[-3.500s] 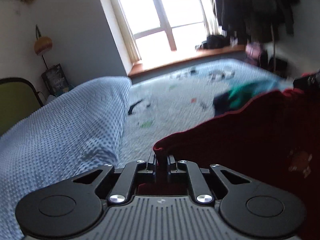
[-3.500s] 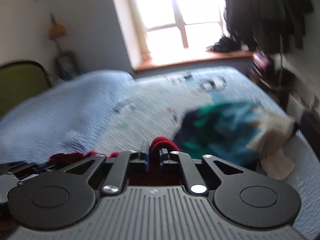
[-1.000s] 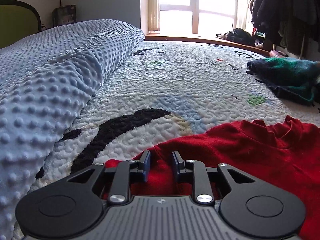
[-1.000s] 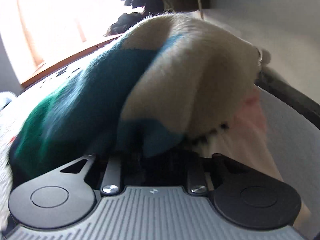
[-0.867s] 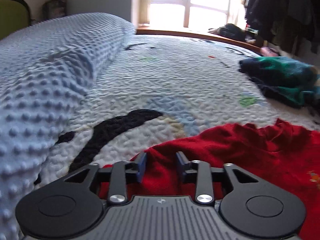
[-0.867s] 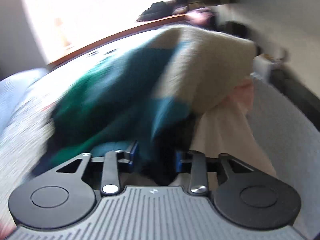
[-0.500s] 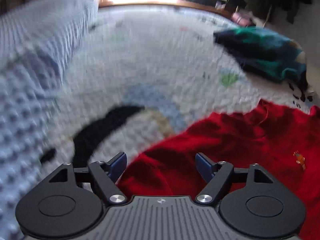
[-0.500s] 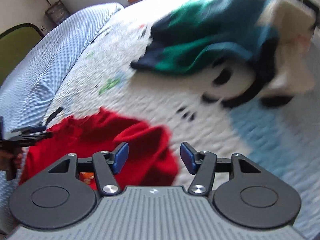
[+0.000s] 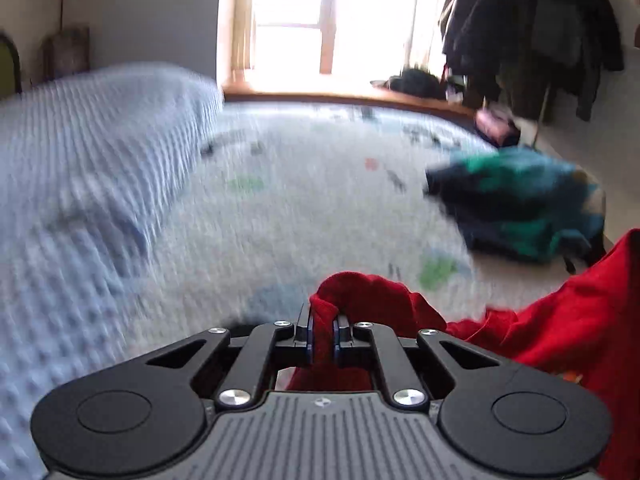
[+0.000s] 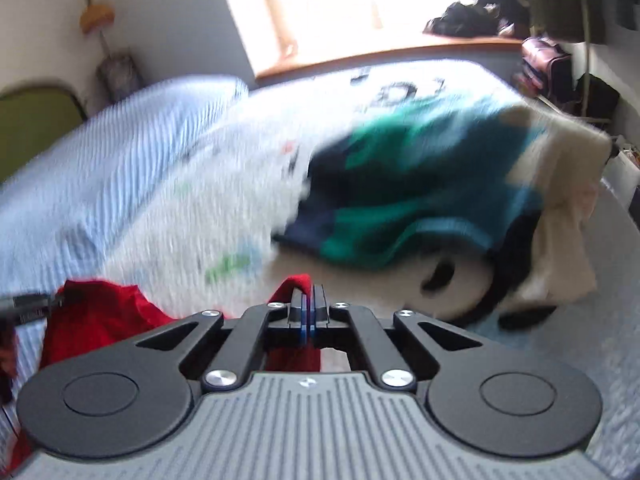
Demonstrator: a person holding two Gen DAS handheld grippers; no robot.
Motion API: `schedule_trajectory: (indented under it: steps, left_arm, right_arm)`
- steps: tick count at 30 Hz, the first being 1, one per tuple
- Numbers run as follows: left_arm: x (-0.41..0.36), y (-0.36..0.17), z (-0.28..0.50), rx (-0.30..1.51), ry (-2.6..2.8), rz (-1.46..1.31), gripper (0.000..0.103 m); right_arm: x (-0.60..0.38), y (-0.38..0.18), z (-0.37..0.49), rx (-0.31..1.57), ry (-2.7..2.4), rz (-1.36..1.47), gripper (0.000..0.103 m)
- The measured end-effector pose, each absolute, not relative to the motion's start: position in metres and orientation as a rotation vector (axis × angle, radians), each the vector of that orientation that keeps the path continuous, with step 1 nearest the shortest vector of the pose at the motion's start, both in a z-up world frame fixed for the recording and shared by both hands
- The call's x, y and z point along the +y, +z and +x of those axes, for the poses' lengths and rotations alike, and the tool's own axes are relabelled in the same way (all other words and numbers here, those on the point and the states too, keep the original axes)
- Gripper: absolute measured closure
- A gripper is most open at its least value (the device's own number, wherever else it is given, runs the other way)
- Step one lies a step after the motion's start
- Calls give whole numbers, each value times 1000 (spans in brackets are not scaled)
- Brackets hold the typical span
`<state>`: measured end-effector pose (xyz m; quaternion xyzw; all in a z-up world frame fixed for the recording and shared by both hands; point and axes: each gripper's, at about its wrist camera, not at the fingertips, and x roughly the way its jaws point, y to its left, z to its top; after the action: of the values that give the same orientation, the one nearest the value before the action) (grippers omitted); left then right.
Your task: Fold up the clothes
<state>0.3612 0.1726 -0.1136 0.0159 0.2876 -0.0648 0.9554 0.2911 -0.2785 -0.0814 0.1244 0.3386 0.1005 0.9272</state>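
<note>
Left hand-held gripper [image 9: 322, 334] jaws are closing on a bunched fold of red shirt [image 9: 568, 320]; right hand-held gripper [image 10: 309, 314] is clenched on its edge above the bed [image 9: 320, 200].

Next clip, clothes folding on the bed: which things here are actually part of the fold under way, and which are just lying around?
In the job:
- red shirt
- left hand-held gripper, jaws closing on a bunch of the shirt
- right hand-held gripper, shut on another bit of the shirt

Lying about:
- green and blue garment pile
- light blue blanket
- dark coats hanging by the window
- green chair
</note>
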Motion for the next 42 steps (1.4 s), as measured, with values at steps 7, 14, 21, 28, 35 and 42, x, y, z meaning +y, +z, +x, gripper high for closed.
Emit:
schedule_trajectory:
  steps: [7, 14, 21, 28, 35, 42]
  left_arm:
    - [158, -165, 443, 720, 53, 220, 90]
    - [157, -193, 446, 694, 69, 281, 81]
    - [194, -162, 423, 624, 59, 178, 59]
    - [225, -129, 333, 556, 105, 161, 58]
    - [154, -114, 212, 551, -143, 47, 54]
    - [59, -153, 160, 642, -271, 13, 50]
  right_arm:
    - [-280, -142, 359, 833, -1, 71, 97]
    - [-281, -187, 380, 902, -66, 93, 93]
    - [-303, -157, 332, 816, -70, 138, 62]
    - [-288, -151, 215, 877, 39, 303, 60]
    - [-255, -179, 136, 951, 46, 527, 57]
    - [-208, -188, 126, 923, 113, 554, 94]
